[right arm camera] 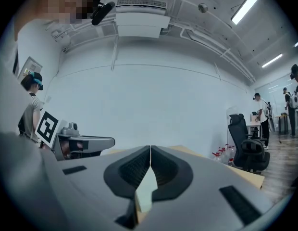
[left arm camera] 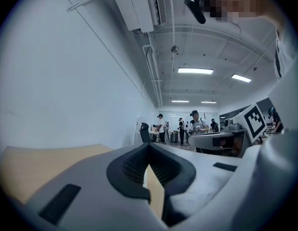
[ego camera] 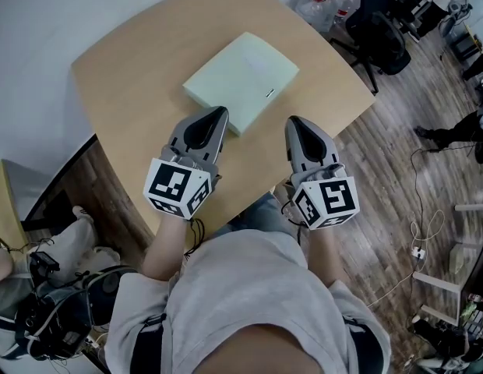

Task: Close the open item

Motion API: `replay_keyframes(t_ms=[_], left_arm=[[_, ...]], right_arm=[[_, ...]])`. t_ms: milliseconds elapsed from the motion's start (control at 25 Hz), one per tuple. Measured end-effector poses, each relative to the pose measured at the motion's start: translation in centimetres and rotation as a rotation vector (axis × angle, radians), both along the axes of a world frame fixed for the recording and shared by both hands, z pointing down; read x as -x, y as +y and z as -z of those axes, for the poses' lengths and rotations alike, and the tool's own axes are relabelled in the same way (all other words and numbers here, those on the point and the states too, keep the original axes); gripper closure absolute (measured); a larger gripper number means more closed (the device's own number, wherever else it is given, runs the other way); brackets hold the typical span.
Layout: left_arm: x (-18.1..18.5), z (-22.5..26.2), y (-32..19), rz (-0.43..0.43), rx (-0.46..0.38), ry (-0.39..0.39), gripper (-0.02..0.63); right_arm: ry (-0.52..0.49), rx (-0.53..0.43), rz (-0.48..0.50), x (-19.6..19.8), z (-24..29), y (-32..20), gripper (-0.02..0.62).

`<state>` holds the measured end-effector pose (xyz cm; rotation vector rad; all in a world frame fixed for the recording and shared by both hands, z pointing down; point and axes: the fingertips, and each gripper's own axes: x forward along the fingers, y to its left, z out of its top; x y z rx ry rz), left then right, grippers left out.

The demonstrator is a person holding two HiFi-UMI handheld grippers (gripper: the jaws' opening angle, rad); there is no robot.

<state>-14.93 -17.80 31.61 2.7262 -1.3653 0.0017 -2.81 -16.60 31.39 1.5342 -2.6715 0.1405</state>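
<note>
A pale green flat box [ego camera: 241, 76] lies on the round-cornered wooden table [ego camera: 125, 76] with its lid down. In the head view both grippers hover side by side over the table's near edge and point at the box. The tip of the left gripper [ego camera: 220, 111] is just short of the box's near corner, and the right gripper [ego camera: 294, 121] is to its right. The left gripper [left arm camera: 149, 146] and the right gripper [right arm camera: 150, 149] are both shut with nothing between the pads. A sliver of the green box [right arm camera: 145, 189] shows below the right gripper's jaws.
A black office chair [ego camera: 378, 33] and a bag of bottles [ego camera: 327, 2] stand beyond the table's far right corner. Cables [ego camera: 419, 232] trail over the wooden floor on the right. A seated person with gear [ego camera: 39, 287] is at lower left. A white wall lies behind the table.
</note>
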Motion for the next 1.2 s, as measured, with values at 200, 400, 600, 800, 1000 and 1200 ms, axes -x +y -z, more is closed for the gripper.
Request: replay_keyframes(t_ms=[200,400,600,800,1000,1200], left_arm=[[-0.2,-0.2,0.9,-0.009,0.004,0.007,0.591],[-0.3,-0.4,1.2,-0.011,-0.007,-0.011,0.591],[-0.2,0.0,1.3,-0.012,-0.019,-0.014,0.591],[-0.6,-0.1,1.5,-0.014,-0.023,-0.023,0.591],[-0.5,-0.5,1.7,-0.014,-0.021,-0.027,0.591],[-0.7,-0.7,2.2,-0.017,-0.018,-0.031,0.591]], right_arm=[[-0.004,-0.003,0.012,0.3,0.2,0.8,0.583],[0.007,-0.006,0.016,0.5,0.1,1.3,0.583],[0.004,-0.01,0.008,0.5,0.3,1.6,0.583],[0.0,-0.009,0.004,0.2,0.1,1.9,0.583],[0.002,-0.005,0.005,0.3,-0.3,2.1,0.583],[0.008,-0.005,0.006,0.3,-0.4,2.7,0.583]])
